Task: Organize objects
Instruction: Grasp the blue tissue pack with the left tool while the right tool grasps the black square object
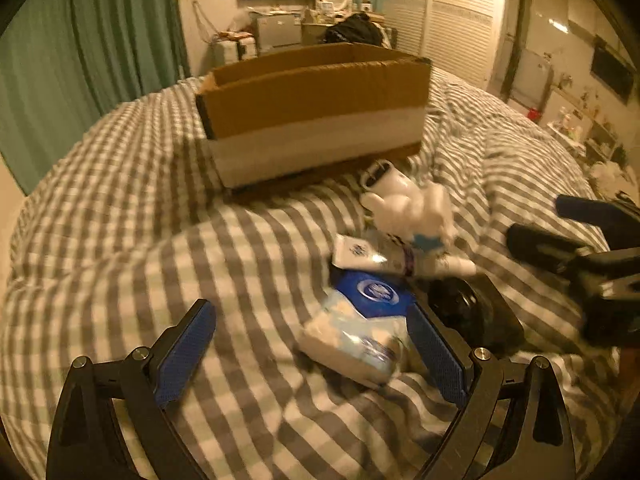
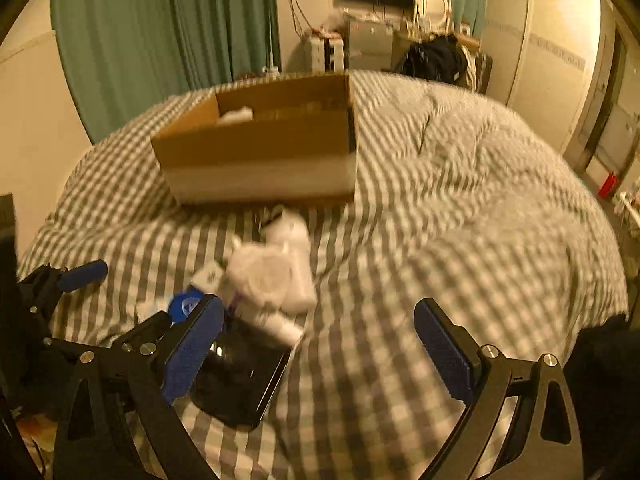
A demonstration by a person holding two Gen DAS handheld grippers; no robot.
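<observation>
Both sets of jaws stand wide apart, nothing between the blue pads. Left gripper (image 1: 312, 356) hangs low over the bed with a tissue pack just inside its right-hand pad; right gripper (image 2: 320, 344) hangs over bare bedding, its left-hand pad just above a black tray.

Landmark: cardboard box (image 1: 316, 108). Largest to smallest:

- Checked duvet (image 1: 120, 220) — grey and white, rumpled, under everything.
- Cardboard box sits open-topped on the duvet, far side of the clutter from both grippers. The right wrist view shows something white inside (image 2: 236, 114), near its left end; too blurred to name.
- Black tray (image 2: 240, 376) — flat, glossy, farthest of the pile from the box, close to the grippers.
- Tissue pack (image 1: 356, 320), blue and white, soft plastic, lying tilted well in front of the box, left of the tray.
- White plush toy (image 1: 416, 208) lies between box and tray, a blue patch on it; motion blur hides details.
- White mug-like thing (image 1: 384, 180), just in front of the box's near wall, touching the plush toy.
- Small white packet (image 1: 356, 252) with a blue mark, between plush toy and tissue pack.

Pile is all outside the box, clustered by its near right side.
</observation>
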